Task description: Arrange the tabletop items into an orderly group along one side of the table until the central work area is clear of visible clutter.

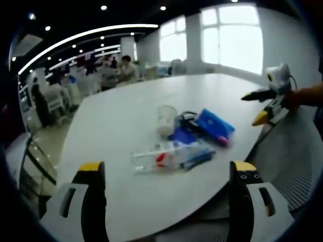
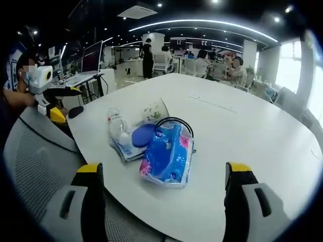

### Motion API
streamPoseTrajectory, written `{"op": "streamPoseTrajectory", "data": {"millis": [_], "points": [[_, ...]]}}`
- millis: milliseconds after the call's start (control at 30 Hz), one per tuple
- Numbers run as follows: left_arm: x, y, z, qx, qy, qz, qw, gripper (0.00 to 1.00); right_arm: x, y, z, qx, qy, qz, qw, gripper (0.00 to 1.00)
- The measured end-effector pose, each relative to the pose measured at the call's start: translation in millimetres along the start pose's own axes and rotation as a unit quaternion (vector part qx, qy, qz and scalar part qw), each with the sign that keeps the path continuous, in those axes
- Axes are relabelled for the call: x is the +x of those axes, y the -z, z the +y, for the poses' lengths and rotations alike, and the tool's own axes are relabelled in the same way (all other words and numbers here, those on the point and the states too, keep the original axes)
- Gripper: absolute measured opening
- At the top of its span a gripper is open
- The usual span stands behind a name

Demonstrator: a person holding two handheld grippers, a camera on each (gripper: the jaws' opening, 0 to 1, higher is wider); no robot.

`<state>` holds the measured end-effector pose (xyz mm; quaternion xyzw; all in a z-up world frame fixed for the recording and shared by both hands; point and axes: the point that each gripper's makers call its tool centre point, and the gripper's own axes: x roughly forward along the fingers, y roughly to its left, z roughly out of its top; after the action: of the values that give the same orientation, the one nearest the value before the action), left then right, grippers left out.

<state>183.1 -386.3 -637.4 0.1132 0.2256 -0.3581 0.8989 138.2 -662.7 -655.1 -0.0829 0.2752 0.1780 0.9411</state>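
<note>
Both claws hang wide apart and empty over the near edge of the white tabletop [image 2: 242, 131], the left claw [image 1: 166, 176] and the right claw [image 2: 164, 176] each gripping nothing. Just beyond, the clutter sits bunched near that edge: a blue tissue pack [image 2: 168, 155] nearest in the right gripper view, a clear plastic bottle [image 2: 117, 126] and a plastic cup [image 2: 154, 112] behind it. Farther back, people sit at desks.

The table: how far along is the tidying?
Mostly grouped already: the tissue pack, bottle, cup and blue lid sit bunched near one edge of the table, whose middle looks bare. Nothing is in hand: the left gripper and right gripper are open and empty. Perhaps only neatening remains.
</note>
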Motion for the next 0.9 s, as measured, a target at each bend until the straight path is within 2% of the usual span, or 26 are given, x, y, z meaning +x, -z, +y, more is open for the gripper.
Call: {"op": "streamPoseTrajectory", "data": {"millis": [900], "points": [[1.0,-1.1,-4.1,-0.011,0.014,-0.001,0.9998,1.00,-1.1,-2.1,-5.0,0.014,0.009,-0.005,0.9998,1.00]]}}
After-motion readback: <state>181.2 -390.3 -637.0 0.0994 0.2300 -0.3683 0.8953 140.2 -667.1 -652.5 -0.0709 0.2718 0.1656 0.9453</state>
